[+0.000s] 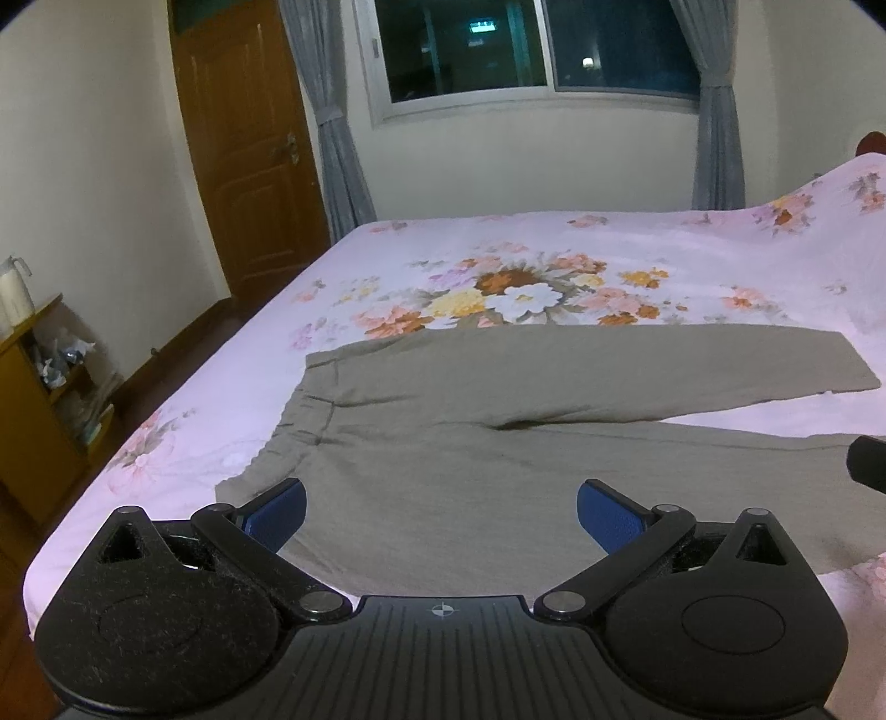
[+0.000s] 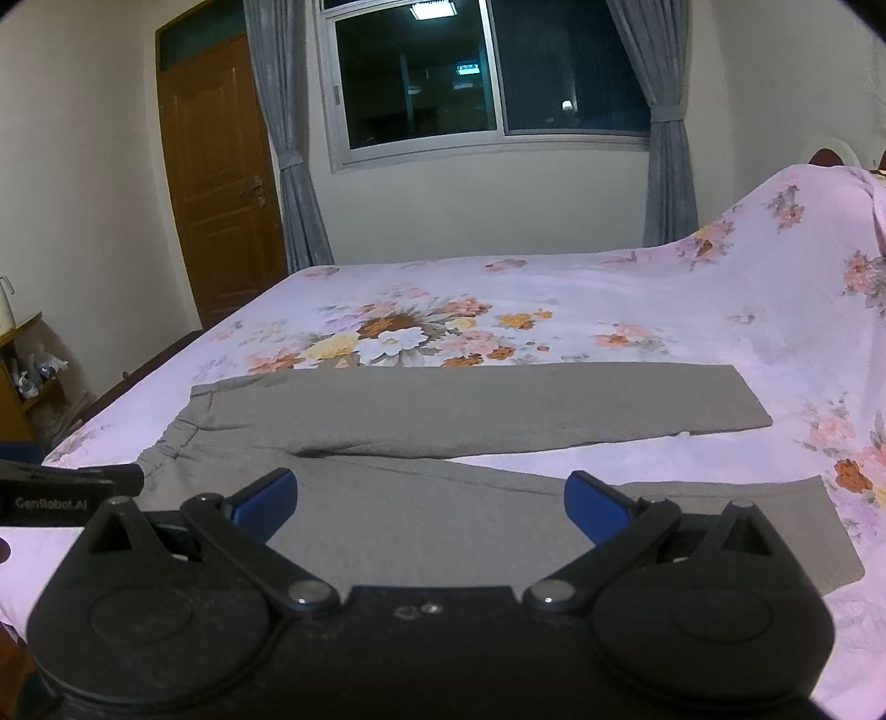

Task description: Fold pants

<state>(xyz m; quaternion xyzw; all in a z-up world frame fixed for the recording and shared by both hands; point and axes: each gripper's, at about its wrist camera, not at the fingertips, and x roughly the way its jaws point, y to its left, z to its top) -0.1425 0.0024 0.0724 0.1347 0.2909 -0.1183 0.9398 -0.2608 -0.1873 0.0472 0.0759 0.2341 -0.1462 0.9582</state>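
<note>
Grey-olive pants (image 1: 454,437) lie flat on the bed, waistband to the left, both legs running right and spread in a narrow V. They also show in the right wrist view (image 2: 443,421). My left gripper (image 1: 440,512) is open and empty, hovering over the near leg close to the waistband. My right gripper (image 2: 431,501) is open and empty above the near leg, further toward the cuff (image 2: 819,531). The left gripper's body (image 2: 66,493) shows at the left edge of the right wrist view; the right gripper's body (image 1: 866,462) shows at the right edge of the left wrist view.
The bed has a pink floral sheet (image 1: 526,288) that rises over a hump at the right (image 2: 775,249). A wooden shelf (image 1: 39,399) stands left of the bed. A wooden door (image 1: 249,144) and a curtained window (image 1: 531,50) are behind.
</note>
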